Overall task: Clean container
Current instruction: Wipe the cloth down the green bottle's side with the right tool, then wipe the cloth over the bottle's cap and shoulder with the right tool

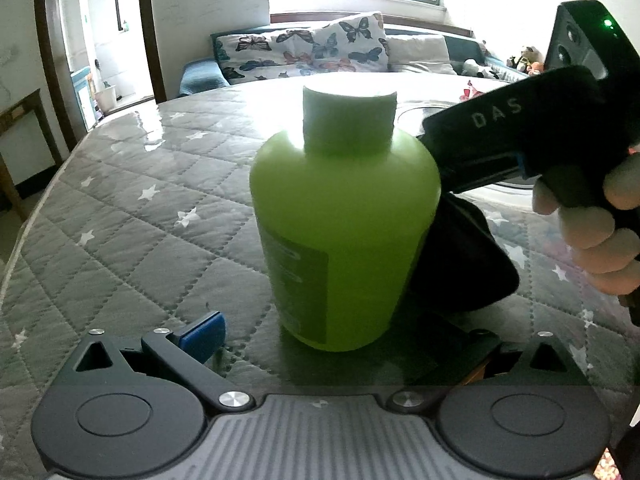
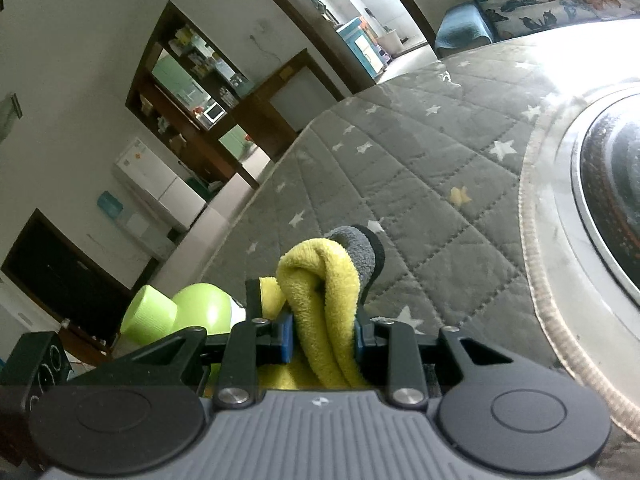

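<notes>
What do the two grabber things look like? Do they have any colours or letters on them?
Both are mostly black. The left gripper has blue pads on its fingers, round black discs, silver screws and a ribbed grey middle. The right gripper looks the same up close; from the side, its body shows pale letters "DAS" and a tiny green light.

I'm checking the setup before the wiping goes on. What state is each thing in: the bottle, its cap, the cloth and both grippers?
Green bottle: upright on the quilted table cover.
Cap: on the bottle.
Yellow cloth: bunched, clamped between the fingers.
Right gripper: shut on the cloth.
Left gripper: open, its fingers wide apart, the bottle in front of it.
</notes>
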`<state>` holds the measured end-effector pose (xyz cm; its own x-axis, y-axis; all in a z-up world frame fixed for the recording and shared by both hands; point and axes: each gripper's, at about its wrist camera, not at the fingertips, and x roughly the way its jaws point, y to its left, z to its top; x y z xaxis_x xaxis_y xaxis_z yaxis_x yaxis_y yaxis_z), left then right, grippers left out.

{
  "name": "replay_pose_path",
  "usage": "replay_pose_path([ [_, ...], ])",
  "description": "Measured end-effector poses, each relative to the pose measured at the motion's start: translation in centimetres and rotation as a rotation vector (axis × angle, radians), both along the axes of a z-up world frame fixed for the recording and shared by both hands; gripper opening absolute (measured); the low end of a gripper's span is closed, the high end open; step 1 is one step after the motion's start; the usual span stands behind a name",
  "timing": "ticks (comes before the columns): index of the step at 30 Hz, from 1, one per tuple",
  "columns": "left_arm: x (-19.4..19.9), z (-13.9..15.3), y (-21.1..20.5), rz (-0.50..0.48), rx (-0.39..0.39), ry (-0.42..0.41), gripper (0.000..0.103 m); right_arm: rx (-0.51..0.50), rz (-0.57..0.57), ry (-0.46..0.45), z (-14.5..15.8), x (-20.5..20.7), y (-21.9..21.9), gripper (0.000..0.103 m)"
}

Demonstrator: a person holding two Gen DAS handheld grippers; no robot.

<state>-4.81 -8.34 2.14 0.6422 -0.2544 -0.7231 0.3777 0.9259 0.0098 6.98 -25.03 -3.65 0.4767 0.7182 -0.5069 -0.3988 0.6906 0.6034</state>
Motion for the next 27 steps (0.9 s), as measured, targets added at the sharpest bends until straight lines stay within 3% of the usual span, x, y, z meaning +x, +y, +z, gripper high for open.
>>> replay_pose_path([
  [17, -0.6, 0.2, 0.1, -0.013, 0.015, -0.025, 0.098, -0.016, -0.009, -0.013, 0.5, -3.3, -0.5, 0.027],
  [27, -0.7, 0.2, 0.2, -0.018, 0.009, -0.026, 0.094, 0.057, -0.002, -0.089, 3.7, -2.9, -0.6, 0.027],
])
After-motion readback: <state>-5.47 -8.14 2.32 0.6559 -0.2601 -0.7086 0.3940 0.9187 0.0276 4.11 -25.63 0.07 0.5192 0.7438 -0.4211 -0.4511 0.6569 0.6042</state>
